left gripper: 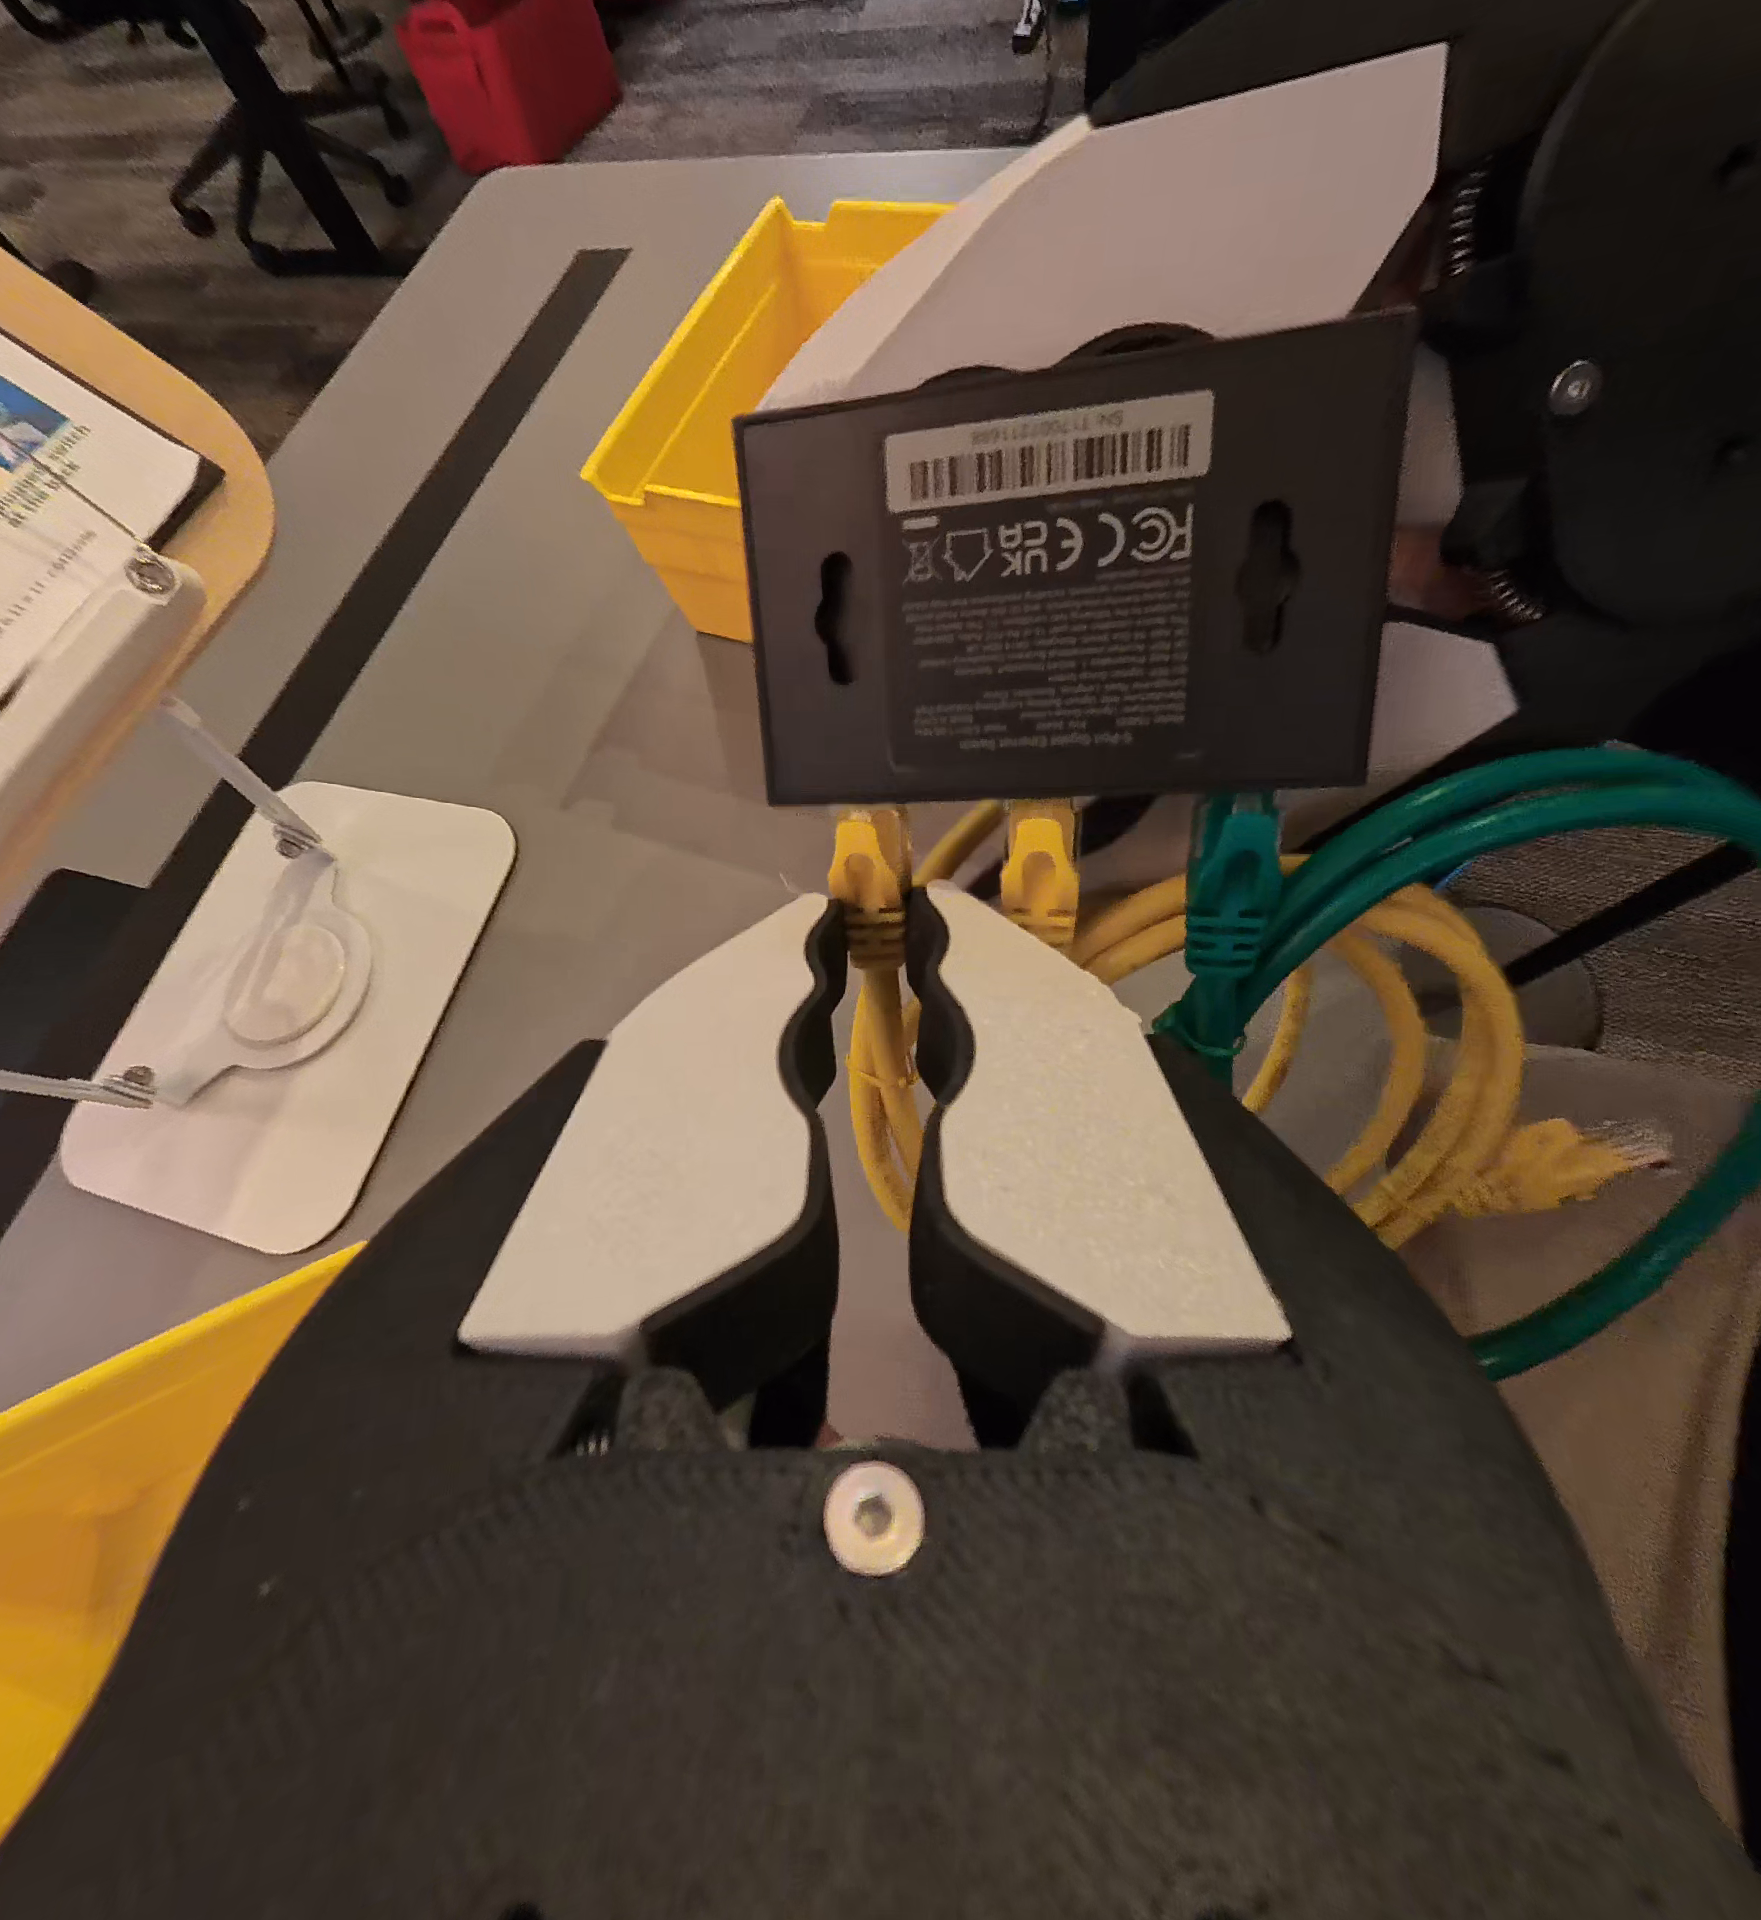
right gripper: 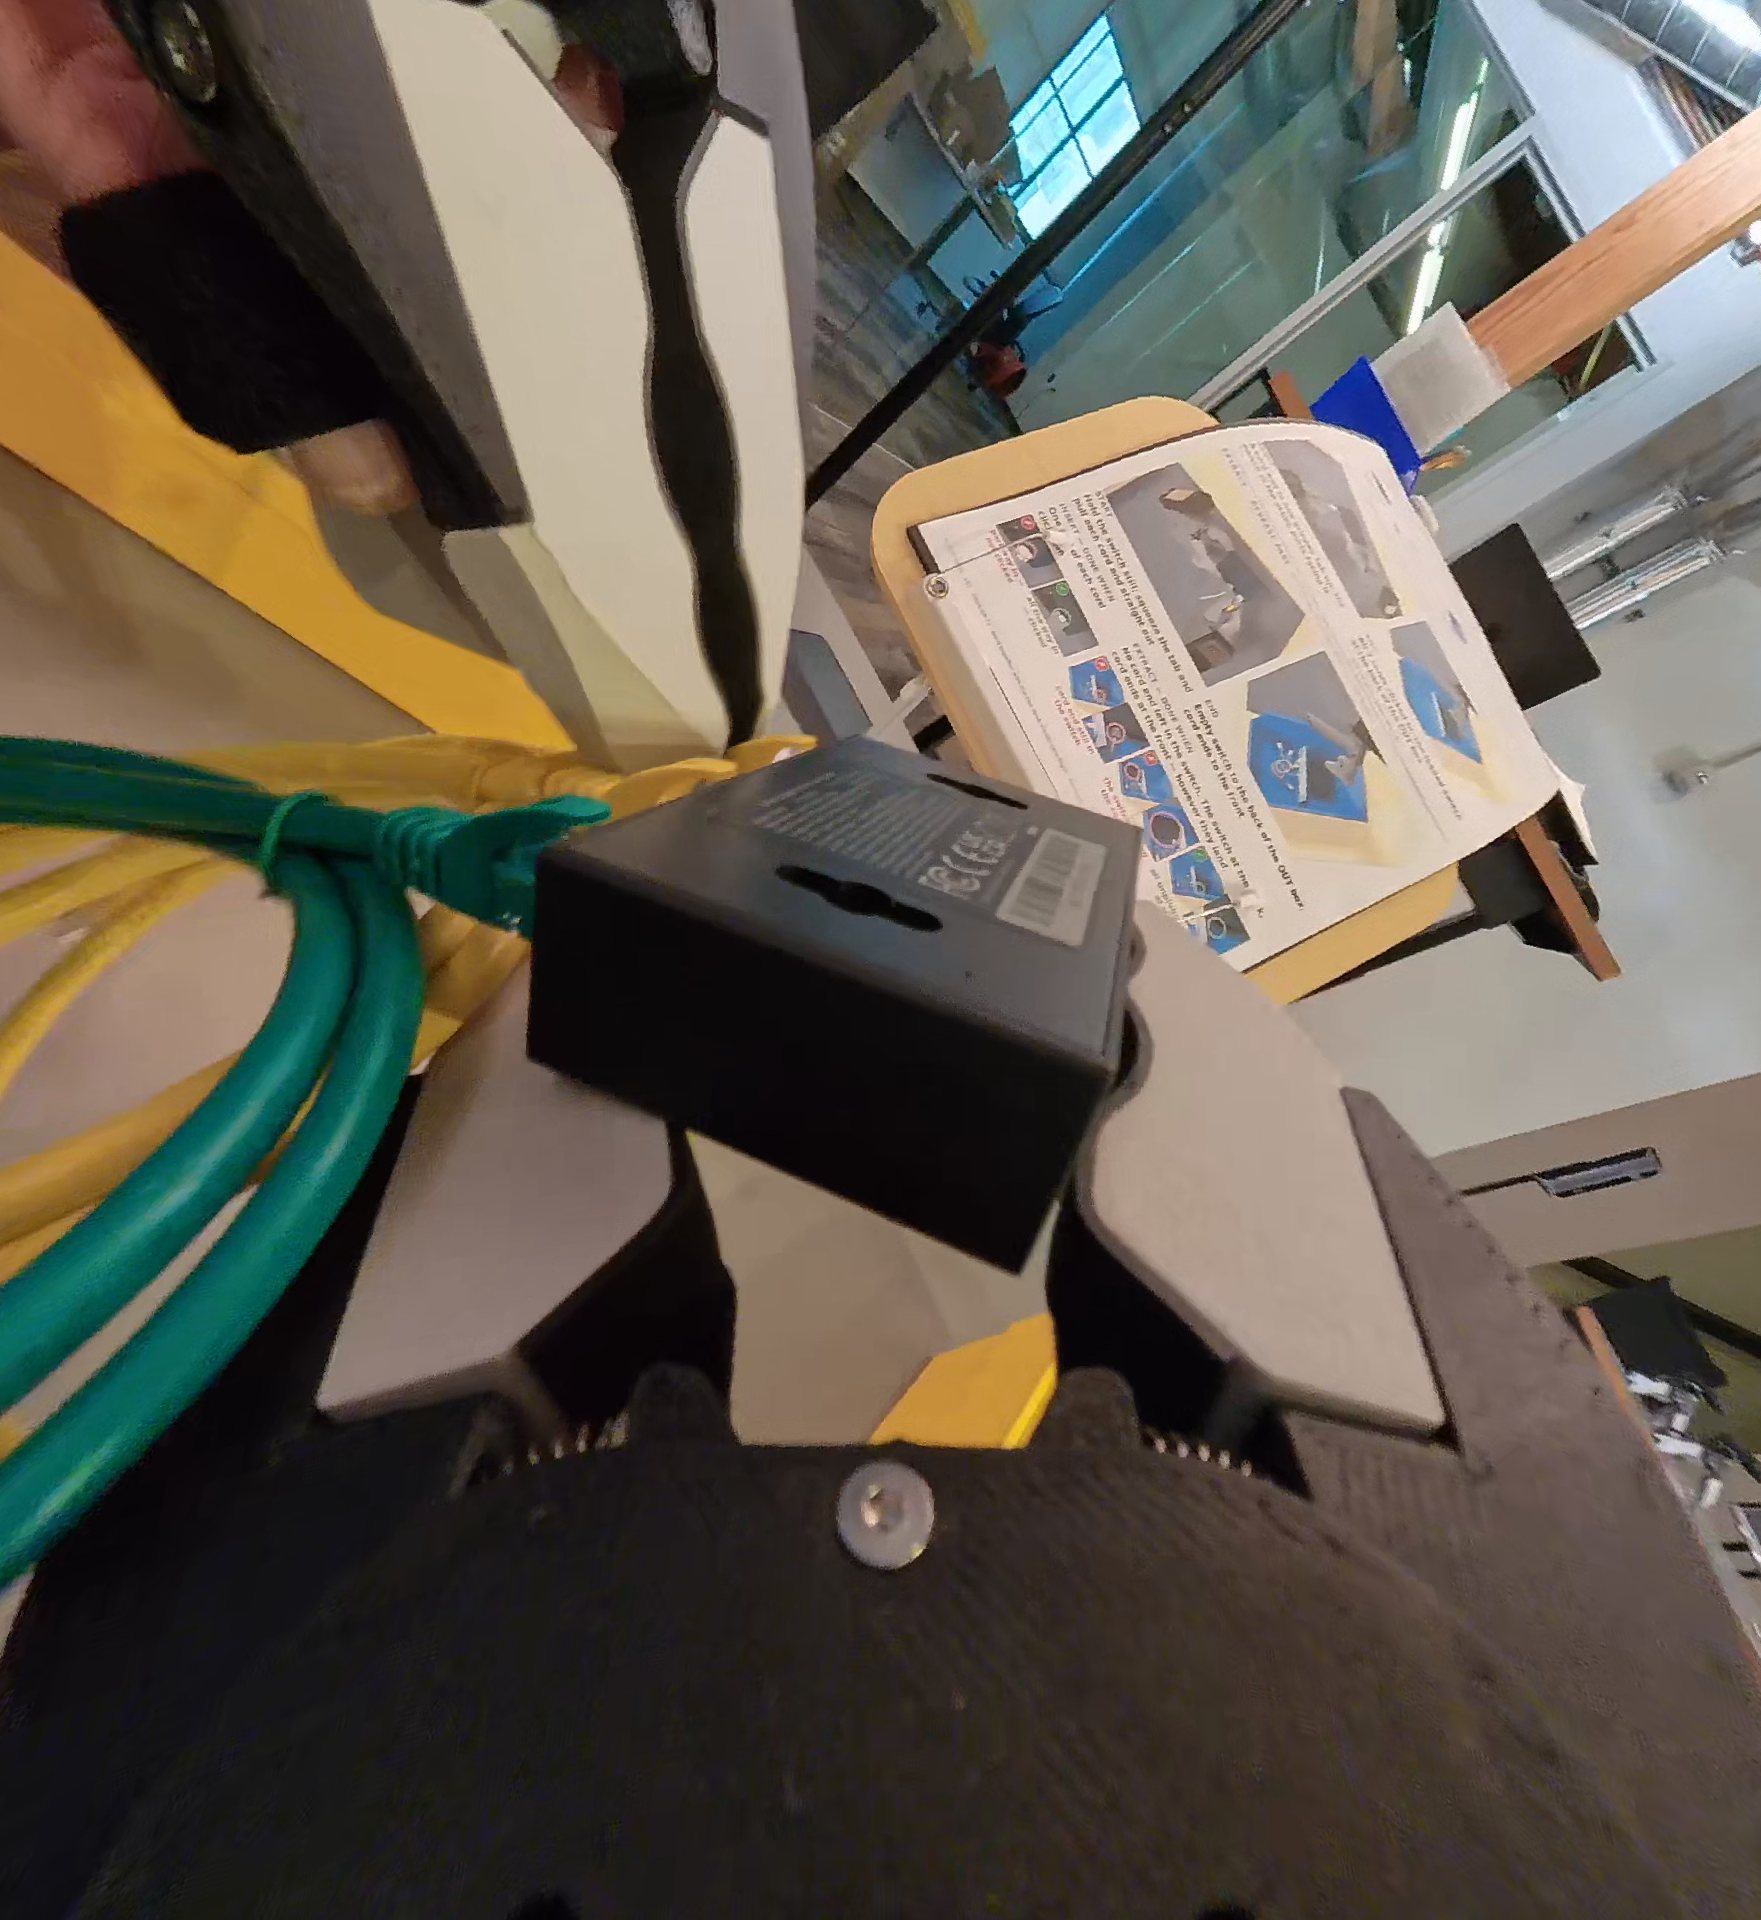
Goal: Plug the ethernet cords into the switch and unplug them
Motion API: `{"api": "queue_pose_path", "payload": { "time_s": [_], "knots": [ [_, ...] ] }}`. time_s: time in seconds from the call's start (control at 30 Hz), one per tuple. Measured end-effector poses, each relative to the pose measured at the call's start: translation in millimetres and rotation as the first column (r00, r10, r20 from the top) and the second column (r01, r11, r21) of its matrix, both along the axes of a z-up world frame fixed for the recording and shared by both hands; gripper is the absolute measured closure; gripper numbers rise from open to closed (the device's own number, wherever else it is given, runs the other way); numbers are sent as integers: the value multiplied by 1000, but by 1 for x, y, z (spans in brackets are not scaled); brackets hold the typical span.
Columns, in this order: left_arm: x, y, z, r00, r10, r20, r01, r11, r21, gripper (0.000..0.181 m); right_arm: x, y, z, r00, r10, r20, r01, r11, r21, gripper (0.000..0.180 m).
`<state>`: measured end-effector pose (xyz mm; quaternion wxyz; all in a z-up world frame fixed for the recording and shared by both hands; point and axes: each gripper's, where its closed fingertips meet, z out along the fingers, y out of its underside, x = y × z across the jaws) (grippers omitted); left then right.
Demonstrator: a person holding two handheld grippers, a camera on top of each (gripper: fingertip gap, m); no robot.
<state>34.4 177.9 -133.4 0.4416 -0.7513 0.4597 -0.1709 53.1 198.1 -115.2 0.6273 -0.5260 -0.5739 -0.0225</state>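
Note:
The black switch [left gripper: 1068, 592] is held up in the air, its underside with a barcode sticker facing the left wrist view. My right gripper [right gripper: 886, 1039] is shut on the switch [right gripper: 834, 997]. My left gripper [left gripper: 874, 925] is shut on the leftmost yellow plug [left gripper: 868, 883], which sits at the switch's port edge. A second yellow plug [left gripper: 1040, 862] and a green plug [left gripper: 1231, 883] are in the switch to its right. The green cord [right gripper: 232, 1122] and yellow cords [right gripper: 45, 987] loop away.
A yellow bin [left gripper: 710, 416] stands behind the switch on the grey table [left gripper: 502, 665]. Another yellow bin's rim [left gripper: 55, 1507] is at the near left. A white stand base [left gripper: 284, 1018] holds up an instruction sheet [right gripper: 1271, 665]. Loose yellow cord coils [left gripper: 1427, 1091] hang at the right.

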Motion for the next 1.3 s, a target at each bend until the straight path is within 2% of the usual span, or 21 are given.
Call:
{"api": "queue_pose_path", "payload": {
  "time_s": [0.1, 0.23, 0.3, 0.37, 0.5, 0.57, 0.63, 0.7, 0.83, 0.93, 1.03, 1.1, 1.17, 1.3],
  "knots": [
    [-13, 7, 6, 995, 37, -91, -28, 995, 99, 170, 3, -7, -10, 998, 62, 21, -59, 992, -110, 90],
    [-28, 12, 23, 966, 91, -241, -17, 956, 292, 170, 20, -20, -16, 984, 180, -16, -176, 930, -323, 92],
    [-29, 10, 28, 940, 89, -328, 41, 929, 367, 170, 26, -22, -1, 977, 197, -85, -214, 908, -360, 96],
    [-25, 9, 32, 912, 106, -397, 77, 906, 417, 170, 21, -35, 18, 950, 271, -152, -311, 853, -420, 99],
    [-9, 2, 36, 845, 130, -519, 187, 837, 514, 170, 11, -44, 45, 938, 321, -134, -342, 781, -523, 105],
    [-2, -1, 35, 816, 138, -562, 237, 807, 542, 170, 5, -44, 41, 932, 361, -30, -310, 751, -583, 109],
    [3, -3, 36, 778, 167, -605, 285, 765, 577, 170, 6, -42, 24, 899, 422, 121, -259, 733, -628, 130],
    [6, -4, 34, 732, 196, -652, 325, 740, 588, 170, 8, -46, 4, 855, 471, 217, -176, 657, -733, 125],
    [8, -6, 26, 661, 232, -714, 396, 700, 594, 170, 8, -41, -12, 830, 473, 294, -77, 620, -781, 141],
    [7, -6, 21, 657, 247, -712, 397, 690, 605, 169, 8, -41, -19, 828, 493, 267, -81, 576, -814, 147],
    [8, -6, 23, 726, 243, -644, 321, 708, 629, 169, 10, -38, -18, 856, 476, 200, -133, 576, -806, 152],
    [3, -3, 34, 753, 295, -588, 256, 691, 676, 166, 17, -35, -15, 877, 447, 174, -142, 587, -797, 152],
    [0, -5, 44, 794, 303, -528, 207, 681, 702, 179, 25, -29, -8, 901, 418, 115, -170, 583, -795, 153],
    [-15, -6, 67, 835, 352, -423, 104, 654, 749, 178, 55, -9, 1, 943, 331, 31, -182, 593, -785, 153]
  ]
}}
